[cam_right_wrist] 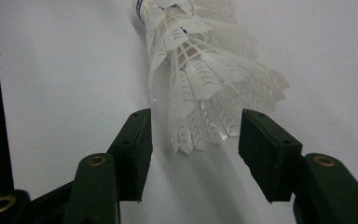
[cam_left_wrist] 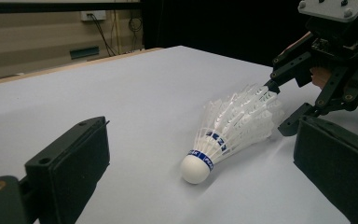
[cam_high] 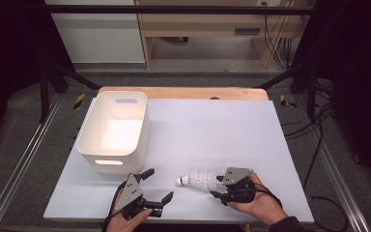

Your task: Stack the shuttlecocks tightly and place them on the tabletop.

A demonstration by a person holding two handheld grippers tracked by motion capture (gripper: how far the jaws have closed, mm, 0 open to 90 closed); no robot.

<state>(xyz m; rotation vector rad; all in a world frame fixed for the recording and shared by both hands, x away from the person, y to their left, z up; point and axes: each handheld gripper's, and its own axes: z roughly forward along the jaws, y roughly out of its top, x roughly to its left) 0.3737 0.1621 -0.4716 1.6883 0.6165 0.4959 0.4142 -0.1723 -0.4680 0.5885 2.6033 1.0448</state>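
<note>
Shuttlecock lies on its side on the white surface, right betw. the two tools, cork end twd the left tool and feather skirt twd the right tool.

Right tool: jaws apart, one each side of the skirt's wide end. In the right gripper view the feathers sit just ahead of and partly betw. the pads, w/ a visible gap on both sides, so nothing is pinched. No grip on it; the shuttlecock rests on the surface by its own weight. In the left gripper view the upper tip of the right tool looks to be at the feather edge, but I can't tell if it truly touches.

Left tool: jaws spread wide, holding nothing. Its own camera shows the white cork w/ a blue band just ahead, betw. the lines of its two pads but well short of them; cork apart from both.

White bin w/ cut-out handles stands beyond the left tool, near but not touching, on the left part of the surface. It looks empty as far as the inside shows.

A hand backs the right tool from the near edge; another hand is under the left tool.
</note>
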